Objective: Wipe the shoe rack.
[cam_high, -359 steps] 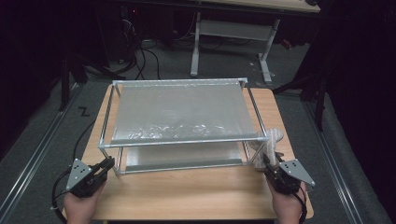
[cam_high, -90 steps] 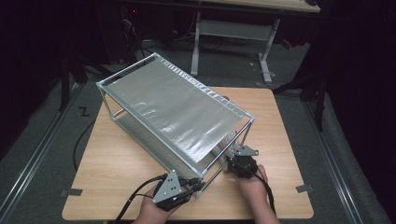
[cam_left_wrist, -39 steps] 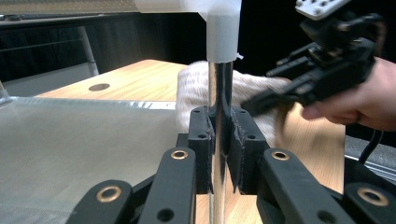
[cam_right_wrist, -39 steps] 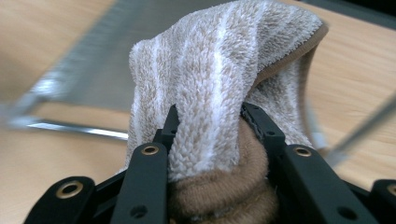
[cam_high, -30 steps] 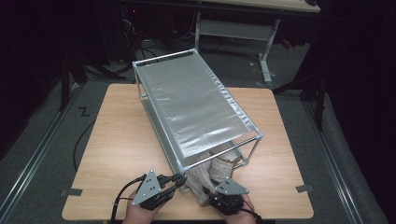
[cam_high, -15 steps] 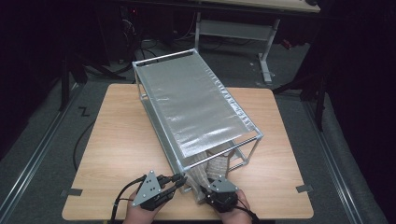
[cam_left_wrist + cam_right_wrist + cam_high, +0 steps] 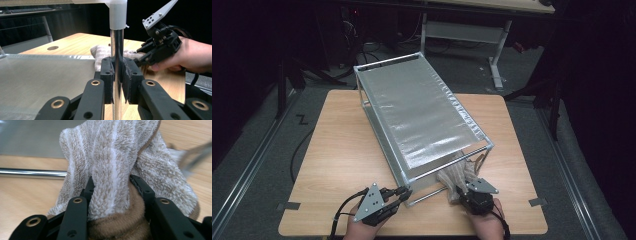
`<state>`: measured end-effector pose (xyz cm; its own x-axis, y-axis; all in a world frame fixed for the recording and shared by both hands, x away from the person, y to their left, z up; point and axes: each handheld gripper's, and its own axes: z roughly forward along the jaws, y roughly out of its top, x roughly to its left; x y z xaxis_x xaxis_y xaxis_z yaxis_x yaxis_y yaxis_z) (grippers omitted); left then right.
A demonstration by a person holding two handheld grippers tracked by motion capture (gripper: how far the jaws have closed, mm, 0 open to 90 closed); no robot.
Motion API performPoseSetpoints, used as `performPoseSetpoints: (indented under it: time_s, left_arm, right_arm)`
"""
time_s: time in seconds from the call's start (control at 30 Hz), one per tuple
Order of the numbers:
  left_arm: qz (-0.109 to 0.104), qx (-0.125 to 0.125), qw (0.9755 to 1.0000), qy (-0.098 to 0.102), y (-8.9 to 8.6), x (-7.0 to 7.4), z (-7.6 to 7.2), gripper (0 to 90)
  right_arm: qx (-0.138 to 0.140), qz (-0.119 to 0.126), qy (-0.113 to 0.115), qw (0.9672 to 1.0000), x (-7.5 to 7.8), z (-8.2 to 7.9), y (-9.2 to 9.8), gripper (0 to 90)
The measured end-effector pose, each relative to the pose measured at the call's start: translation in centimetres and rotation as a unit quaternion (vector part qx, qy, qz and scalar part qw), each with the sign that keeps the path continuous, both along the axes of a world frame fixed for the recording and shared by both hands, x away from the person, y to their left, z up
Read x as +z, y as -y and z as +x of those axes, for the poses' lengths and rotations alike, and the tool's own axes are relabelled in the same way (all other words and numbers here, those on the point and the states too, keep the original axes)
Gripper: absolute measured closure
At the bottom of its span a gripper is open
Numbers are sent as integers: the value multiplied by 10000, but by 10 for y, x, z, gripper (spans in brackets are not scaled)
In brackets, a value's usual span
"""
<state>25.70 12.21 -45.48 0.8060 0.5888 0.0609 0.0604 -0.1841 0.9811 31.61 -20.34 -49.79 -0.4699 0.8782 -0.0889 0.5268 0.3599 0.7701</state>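
Observation:
A metal-tube rack (image 7: 422, 115) with silver fabric shelves stands slantwise on the wooden table (image 7: 337, 150). My left gripper (image 7: 404, 192) is shut on the rack's near corner post (image 7: 117, 50), with its pads (image 7: 107, 75) pressed on either side of the tube. A beige-and-white striped terry cloth (image 7: 456, 176) lies bunched at the rack's near end, under the upper shelf. My right gripper (image 7: 464, 189) is shut on that cloth (image 7: 112, 152), and a thick fold bulges between its jaws. The right gripper (image 7: 143, 56) also shows behind the post, next to the cloth (image 7: 102, 52).
The rack's lower rail (image 7: 30, 172) runs just behind the cloth. The table has a round hole (image 7: 52, 48) and tape marks at its front corners (image 7: 288, 205). A desk frame (image 7: 472, 32) and cables stand on the dark floor beyond.
The rack was swung from crosswise to lengthwise earlier. In the last half second my right gripper has moved right with the cloth, along the rack's near end. The left gripper has stayed on the post.

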Motion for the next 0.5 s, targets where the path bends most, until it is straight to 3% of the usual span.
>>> performPoseSetpoints:
  time_s: [0.27,0.5]
  left_arm:
    - [23,27,10000,13,0,0,-1,796]
    - [16,7,10000,5,0,0,0,797]
  right_arm:
    - [-498,-119,86,9987,0,10,26,624]
    - [-295,-90,-30,9995,-2,9,20,626]
